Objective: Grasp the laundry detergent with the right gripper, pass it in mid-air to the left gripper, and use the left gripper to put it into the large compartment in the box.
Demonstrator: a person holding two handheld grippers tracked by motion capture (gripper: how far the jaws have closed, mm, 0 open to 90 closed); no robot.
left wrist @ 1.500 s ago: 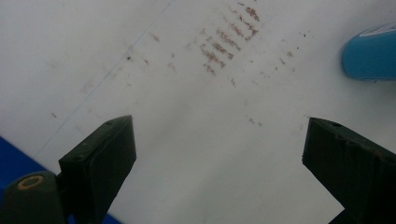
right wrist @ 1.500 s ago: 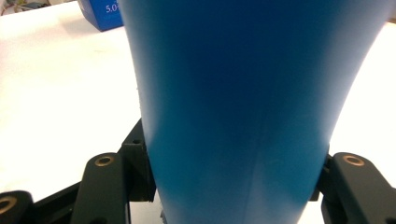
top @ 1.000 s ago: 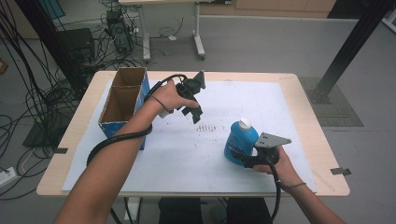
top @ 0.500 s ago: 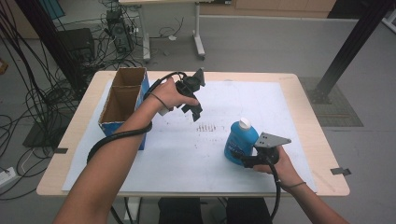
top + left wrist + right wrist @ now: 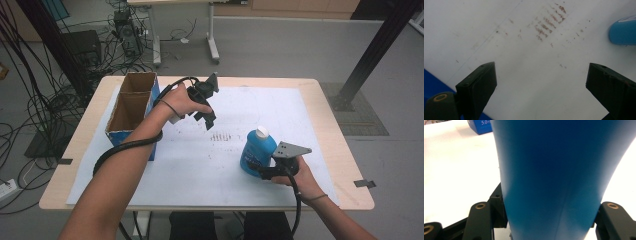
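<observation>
Just right of the faint brown marks (image 5: 220, 136) on the white sheet (image 5: 200, 175), my right gripper (image 5: 261, 167) stays clenched on the blue bottle (image 5: 257, 152), which stands upright exactly as a second ago. My left gripper (image 5: 207, 116) still hangs released above the marks, beside the cardboard box (image 5: 131, 107). My right gripper view adds both jaws pressing the bottle's sides (image 5: 554, 180).

A blue bottle (image 5: 258, 152) with a white cap stands upright, slightly tilted, right of centre in the high view.
</observation>
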